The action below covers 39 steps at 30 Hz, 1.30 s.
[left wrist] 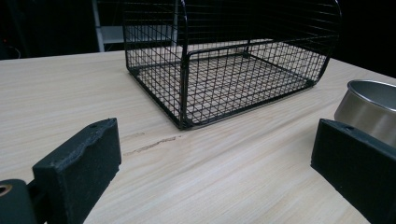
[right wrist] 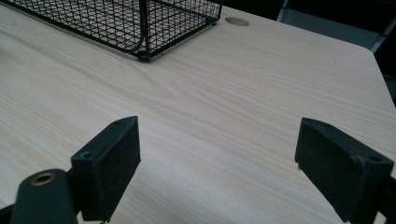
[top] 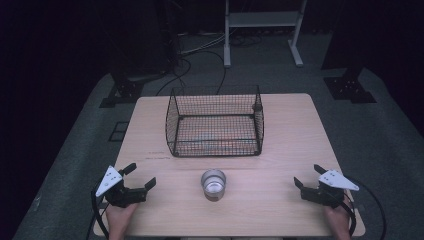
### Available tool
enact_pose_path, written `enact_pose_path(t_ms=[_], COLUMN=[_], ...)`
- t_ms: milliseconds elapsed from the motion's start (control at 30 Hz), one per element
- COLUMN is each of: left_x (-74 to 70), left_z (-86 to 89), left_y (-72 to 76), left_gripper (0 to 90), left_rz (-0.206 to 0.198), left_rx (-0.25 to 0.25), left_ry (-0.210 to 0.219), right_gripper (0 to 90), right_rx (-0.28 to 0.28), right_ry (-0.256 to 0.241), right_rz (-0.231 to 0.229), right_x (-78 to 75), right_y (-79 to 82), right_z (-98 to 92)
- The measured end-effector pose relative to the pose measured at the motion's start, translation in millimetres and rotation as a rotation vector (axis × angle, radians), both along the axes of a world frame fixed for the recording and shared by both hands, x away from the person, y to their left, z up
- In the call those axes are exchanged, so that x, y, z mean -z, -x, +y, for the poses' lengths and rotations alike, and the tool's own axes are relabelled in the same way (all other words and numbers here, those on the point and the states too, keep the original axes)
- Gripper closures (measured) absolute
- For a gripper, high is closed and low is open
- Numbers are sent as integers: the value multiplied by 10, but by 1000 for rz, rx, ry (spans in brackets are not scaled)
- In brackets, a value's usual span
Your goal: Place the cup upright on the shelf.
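Note:
A black wire basket (top: pixel 215 125) stands empty at the middle of the wooden table (top: pixel 290 125). In front of it, near the front edge, sits a small shiny metal cup (top: pixel 213 184). My left gripper (top: pixel 140 176) rests at the front left corner, open, with nothing between its jaws. In the left gripper view the basket (left wrist: pixel 233 60) lies ahead and the cup (left wrist: pixel 369 109) is at the right, behind the right jaw. My right gripper (top: pixel 309 176) rests at the front right, open and empty. The right gripper view catches the basket's corner (right wrist: pixel 140 23).
A round cable hole (right wrist: pixel 236 21) is cut in the tabletop beyond the basket. Behind the table are a white metal frame (top: pixel 262 20), black stand bases (top: pixel 350 87) and cables on the grey floor. Bare wood lies on both sides of the cup.

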<state>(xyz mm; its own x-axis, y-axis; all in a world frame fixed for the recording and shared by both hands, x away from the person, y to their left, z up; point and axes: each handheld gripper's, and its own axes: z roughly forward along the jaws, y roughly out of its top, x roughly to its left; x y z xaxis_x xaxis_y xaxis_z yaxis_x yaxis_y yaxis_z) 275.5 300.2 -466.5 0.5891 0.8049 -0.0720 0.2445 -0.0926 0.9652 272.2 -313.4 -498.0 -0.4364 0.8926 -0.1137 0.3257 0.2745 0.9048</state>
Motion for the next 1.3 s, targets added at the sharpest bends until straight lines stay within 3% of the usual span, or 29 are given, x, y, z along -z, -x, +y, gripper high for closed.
enact_pose_path(t_ms=[467,1300], left_x=[-69,-361], left_z=[-145,-629], left_y=[-23,-119], left_gripper=[7,7], left_rz=[-10,0], left_rx=[48,317], left_ry=[-6,-100], right_gripper=[135,135], right_rx=[6,6], right_ry=[-6,10], right_rz=[2,4], right_x=[-1,1], right_y=[-3,-11], right_z=[-5,9])
